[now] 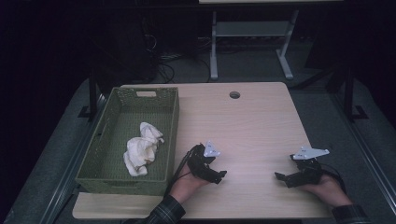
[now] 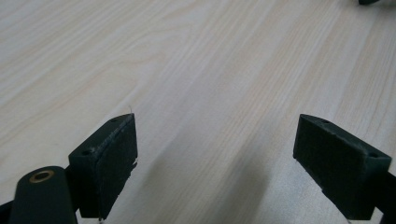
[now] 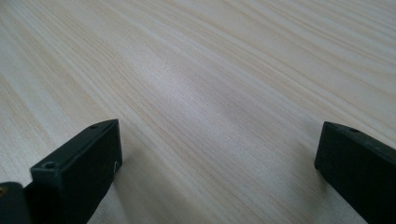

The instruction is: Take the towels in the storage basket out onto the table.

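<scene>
You have one light wooden table across the middle of the high view, with one round cable hole near its far edge, upper centre of the frame. One green woven basket sits along the table's left side, left of centre in the frame, and inside it, toward its lower half, lies one crumpled white cloth; the view is dim, so it may be a single bunched piece or two pressed together, and you cannot tell which. The cloth rests on the basket floor, apart from both grippers.

You hold two grippers, one per hand. Your left gripper shows at lower centre of the high view, just right of the basket's near corner, lying low over bare wood, its grey plate on top. In the left gripper view its two black pads stand wide apart at the bottom corners with nothing but wood grain between them.

Your right gripper is at lower right of the high view, well apart from the left one. In the right gripper view its two pads are likewise spread wide over bare table, gripping nothing
</scene>
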A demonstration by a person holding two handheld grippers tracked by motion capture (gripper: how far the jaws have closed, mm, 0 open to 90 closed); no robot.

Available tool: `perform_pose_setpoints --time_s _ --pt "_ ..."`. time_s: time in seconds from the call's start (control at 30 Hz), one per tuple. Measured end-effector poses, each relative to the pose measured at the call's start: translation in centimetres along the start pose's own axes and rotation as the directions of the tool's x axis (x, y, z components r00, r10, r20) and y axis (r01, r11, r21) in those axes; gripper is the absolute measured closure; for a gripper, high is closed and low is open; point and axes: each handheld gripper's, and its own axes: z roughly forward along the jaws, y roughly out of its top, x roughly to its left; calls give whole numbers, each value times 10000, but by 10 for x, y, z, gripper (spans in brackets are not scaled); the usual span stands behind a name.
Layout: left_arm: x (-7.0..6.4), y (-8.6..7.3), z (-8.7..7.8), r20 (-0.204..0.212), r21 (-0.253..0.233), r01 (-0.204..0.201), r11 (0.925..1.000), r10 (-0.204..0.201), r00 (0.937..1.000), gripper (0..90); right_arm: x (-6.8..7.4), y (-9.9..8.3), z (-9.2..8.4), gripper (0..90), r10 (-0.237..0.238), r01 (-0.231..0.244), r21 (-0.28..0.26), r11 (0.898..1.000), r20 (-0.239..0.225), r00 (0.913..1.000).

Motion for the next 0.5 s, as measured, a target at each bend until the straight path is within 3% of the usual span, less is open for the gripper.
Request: perform_pose_setpoints --time_s 0.5 --pt "0 6 -8 12 68 186 9998 -186 9998 133 0 0 0 1 7 -7 -8 10000 5 10000"
